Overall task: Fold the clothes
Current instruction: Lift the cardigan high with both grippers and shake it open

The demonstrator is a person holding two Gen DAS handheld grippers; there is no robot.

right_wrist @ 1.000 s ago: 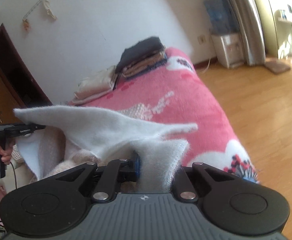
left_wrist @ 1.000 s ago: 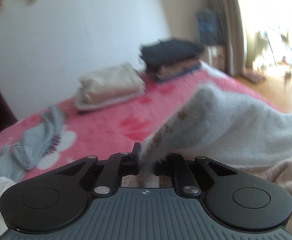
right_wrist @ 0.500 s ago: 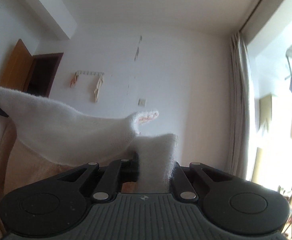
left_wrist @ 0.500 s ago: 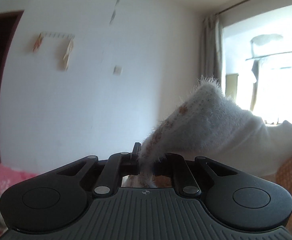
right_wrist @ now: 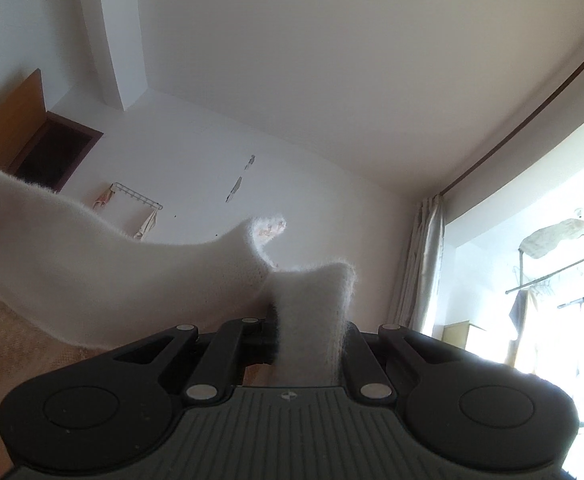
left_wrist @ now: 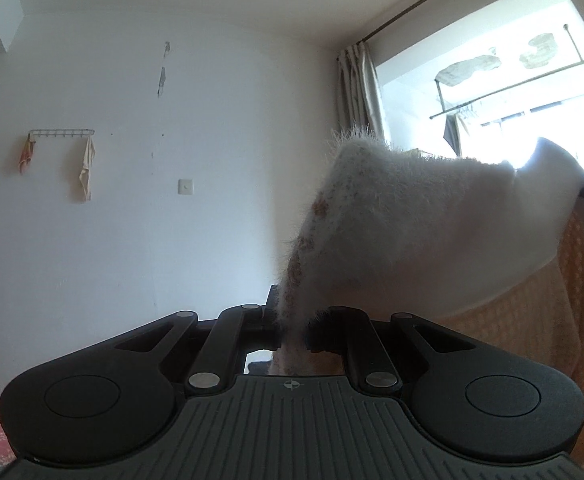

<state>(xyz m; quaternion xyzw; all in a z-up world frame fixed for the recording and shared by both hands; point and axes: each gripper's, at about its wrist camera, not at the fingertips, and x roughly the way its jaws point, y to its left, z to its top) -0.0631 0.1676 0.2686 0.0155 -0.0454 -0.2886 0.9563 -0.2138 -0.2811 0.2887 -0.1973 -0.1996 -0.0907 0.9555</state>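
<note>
The left gripper (left_wrist: 293, 330) is clamped on a fuzzy edge of the white sweater (left_wrist: 411, 232), low in the frame's centre — the knit rises and stretches off toward the right edge. The right gripper (right_wrist: 307, 344) is likewise closed on a fold of the same sweater (right_wrist: 92, 280), which spreads away to the left edge. Behind: a white wall (left_wrist: 172, 220), a wall hook rack (left_wrist: 60, 133), a curtain (left_wrist: 357, 88) — and a bright window (right_wrist: 551, 280) at right.

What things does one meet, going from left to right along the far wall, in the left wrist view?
Hook rail with hanging cloths → wall switch → fuzzy white garment → bright window. The curtain overlaps the garment's top, so I leave it out.
</note>
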